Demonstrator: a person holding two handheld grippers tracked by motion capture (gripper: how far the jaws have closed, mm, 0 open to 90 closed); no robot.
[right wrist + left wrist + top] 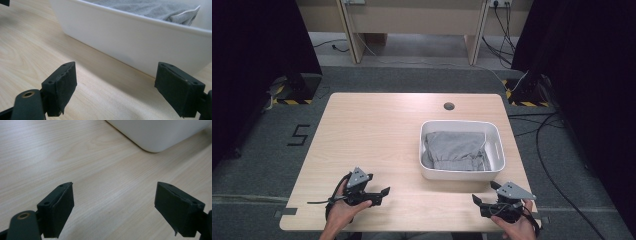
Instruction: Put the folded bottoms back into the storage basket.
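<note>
Both grippers are sitting low over the near edge of the surface (pixel 377 125), jaws spread wide with nothing between them. The left gripper (pixel 382 192) is lying at the lower left of the high view, held in the person's left hand (pixel 343 209), its jaws pointing toward the middle of the picture; the right gripper (pixel 478 202) is mirroring it at the lower right, cradled in the right hand (pixel 515 226). In the left gripper view the black fingers (pixel 58 208) are framing bare pale wood, with a white rounded corner showing at the upper right.

That corner belongs to the white bin (pixel 460 175), which is standing right of centre in the high view. Folded inside it is the grey cloth (pixel 455 149), lying flat within the walls and well below the rim, so it looks neatly stowed rather than dropped. From the right gripper view the bin's (pixel 140 42) near wall is looming just beyond the open jaws, and the cloth (pixel 150 8) is peeking over it at the top of the frame.

Neither gripper is touching bin or cloth. Judging by the wide, empty jaws facing inward, the hands appear to be resting on either side, clear of the work.

Beyond the surface, black stands and trailing cables are occupying the floor at upper left and upper right.
</note>
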